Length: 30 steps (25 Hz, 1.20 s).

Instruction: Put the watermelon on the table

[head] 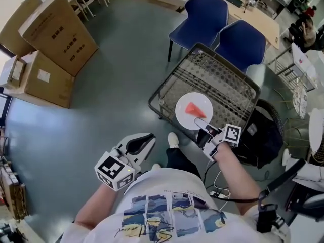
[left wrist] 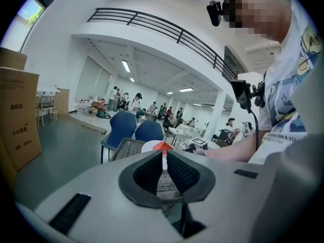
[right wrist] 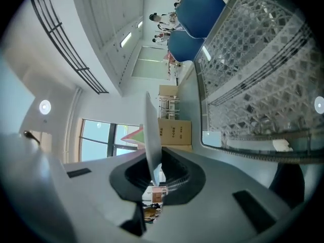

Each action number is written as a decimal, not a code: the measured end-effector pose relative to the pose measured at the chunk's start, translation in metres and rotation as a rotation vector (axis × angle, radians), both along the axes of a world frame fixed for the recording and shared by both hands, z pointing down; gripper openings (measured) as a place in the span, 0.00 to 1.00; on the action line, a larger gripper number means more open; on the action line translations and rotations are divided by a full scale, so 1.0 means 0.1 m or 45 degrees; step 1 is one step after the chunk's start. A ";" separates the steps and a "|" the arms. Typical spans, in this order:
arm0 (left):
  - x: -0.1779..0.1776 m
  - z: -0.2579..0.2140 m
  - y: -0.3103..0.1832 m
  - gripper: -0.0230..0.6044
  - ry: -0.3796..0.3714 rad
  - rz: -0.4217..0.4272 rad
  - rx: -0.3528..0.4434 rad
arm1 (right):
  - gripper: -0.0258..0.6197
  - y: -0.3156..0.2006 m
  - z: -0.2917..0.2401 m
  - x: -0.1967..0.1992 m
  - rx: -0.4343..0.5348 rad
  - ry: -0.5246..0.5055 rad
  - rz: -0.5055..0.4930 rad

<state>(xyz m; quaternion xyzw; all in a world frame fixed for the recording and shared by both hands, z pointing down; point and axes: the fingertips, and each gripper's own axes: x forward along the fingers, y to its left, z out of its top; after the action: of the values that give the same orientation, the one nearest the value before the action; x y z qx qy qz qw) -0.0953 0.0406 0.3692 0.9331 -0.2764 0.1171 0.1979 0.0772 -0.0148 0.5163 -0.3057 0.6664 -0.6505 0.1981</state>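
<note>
The right gripper (head: 202, 125) has its jaws narrow, pressed on the rim of a white plate (head: 184, 117). The watermelon (head: 195, 109) slice lies on this plate, near its middle. The plate is held over the mesh table (head: 217, 75); I cannot tell if it touches the mesh. The left gripper (head: 142, 144) is lower left of it, near the person's body, with jaws together and nothing between them. Two blue chairs (head: 202, 14) stand just behind the table.
</note>
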 end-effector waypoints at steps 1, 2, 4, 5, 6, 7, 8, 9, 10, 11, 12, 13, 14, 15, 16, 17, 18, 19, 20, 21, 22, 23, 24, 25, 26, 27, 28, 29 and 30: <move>0.07 0.00 -0.16 0.09 -0.009 -0.011 -0.005 | 0.08 -0.21 0.06 0.09 -0.007 0.002 -0.003; 0.14 0.00 -0.30 0.09 -0.019 -0.023 -0.014 | 0.08 -0.41 0.13 0.17 -0.017 0.003 -0.008; 0.24 0.01 -0.55 0.09 -0.041 -0.052 -0.046 | 0.08 -0.79 0.28 0.30 -0.037 0.004 -0.019; 0.28 0.02 -0.65 0.09 -0.050 -0.067 -0.061 | 0.08 -0.97 0.36 0.37 -0.046 0.007 -0.021; 0.32 0.02 -0.76 0.09 -0.057 -0.082 -0.072 | 0.08 -1.15 0.44 0.44 -0.051 0.009 -0.020; 0.36 0.03 -0.86 0.09 -0.064 -0.096 -0.079 | 0.08 -1.34 0.52 0.51 -0.052 0.009 -0.020; 0.40 0.04 -0.95 0.09 -0.072 -0.111 -0.086 | 0.08 -1.52 0.60 0.57 -0.053 0.006 -0.019; 0.44 0.05 -1.03 0.09 -0.081 -0.126 -0.094 | 0.08 -1.69 0.67 0.63 -0.057 0.002 -0.019; 0.47 0.06 -1.10 0.09 -0.089 -0.142 -0.103 | 0.08 -1.85 0.75 0.67 -0.064 -0.002 -0.019; 0.50 0.07 -1.17 0.09 -0.096 -0.159 -0.113 | 0.08 -1.99 0.83 0.72 -0.076 -0.003 -0.020; 0.52 0.09 -1.23 0.09 -0.102 -0.174 -0.124 | 0.08 -2.12 0.91 0.75 -0.089 -0.001 -0.021; 0.53 0.11 -1.28 0.09 -0.108 -0.190 -0.137 | 0.08 -2.24 1.00 0.77 -0.101 0.001 -0.020; 0.53 0.14 -1.33 0.09 -0.114 -0.204 -0.152 | 0.08 -2.36 1.07 0.78 -0.112 0.000 -0.018; 0.52 0.17 -1.39 0.09 -0.118 -0.217 -0.168 | 0.08 -2.49 1.15 0.79 -0.121 -0.001 -0.015; 0.50 0.20 -1.44 0.09 -0.122 -0.228 -0.185 | 0.08 -2.62 1.21 0.78 -0.127 -0.003 -0.011; 0.48 0.23 -1.49 0.09 -0.127 -0.237 -0.201 | 0.08 -2.74 1.28 0.78 -0.132 -0.003 -0.007; 0.47 0.26 -1.52 0.09 -0.134 -0.244 -0.215 | 0.08 -2.85 1.36 0.77 -0.137 -0.001 -0.004; 0.46 0.28 -1.56 0.09 -0.143 -0.251 -0.225 | 0.08 -2.95 1.45 0.77 -0.144 0.003 0.000; 0.45 0.30 -1.59 0.09 -0.151 -0.259 -0.234 | 0.08 -3.03 1.55 0.78 -0.153 0.008 0.004; 0.43 0.31 -1.62 0.09 -0.157 -0.269 -0.240 | 0.08 -3.11 1.65 0.79 -0.165 0.015 0.008; 0.42 0.32 -1.65 0.09 -0.162 -0.279 -0.245 | 0.08 -3.18 1.75 0.80 -0.180 0.024 0.012; 0.40 0.33 -1.69 0.09 -0.166 -0.289 -0.251 | 0.08 -3.25 1.85 0.82 -0.195 0.031 0.015; 0.38 0.35 -1.72 0.09 -0.170 -0.297 -0.260 | 0.08 -3.31 1.94 0.83 -0.208 0.039 0.017; 0.37 0.37 -1.74 0.09 -0.176 -0.303 -0.272 | 0.08 -3.38 2.03 0.84 -0.220 0.046 0.019; 0.36 0.39 -1.75 0.09 -0.180 -0.309 -0.285 | 0.08 -3.43 2.12 0.86 -0.233 0.050 0.021; 0.34 0.41 -1.77 0.09 -0.184 -0.314 -0.298 | 0.08 -3.47 2.20 0.87 -0.244 0.051 0.023; 0.33 0.43 -1.78 0.09 -0.186 -0.319 -0.308 | 0.08 -3.50 2.27 0.89 -0.256 0.053 0.027; 0.32 0.44 -1.79 0.09 -0.187 -0.325 -0.317 | 0.08 -3.52 2.33 0.92 -0.268 0.060 0.031; 0.31 0.46 -1.80 0.09 -0.186 -0.332 -0.325 | 0.08 -3.54 2.39 0.95 -0.281 0.073 0.035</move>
<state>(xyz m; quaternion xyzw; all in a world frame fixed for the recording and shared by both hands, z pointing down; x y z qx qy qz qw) -0.0641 -0.1398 0.4149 0.8458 -0.3913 0.1921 0.3076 0.1721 -0.3689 0.7555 -0.3533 0.5920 -0.7081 0.1528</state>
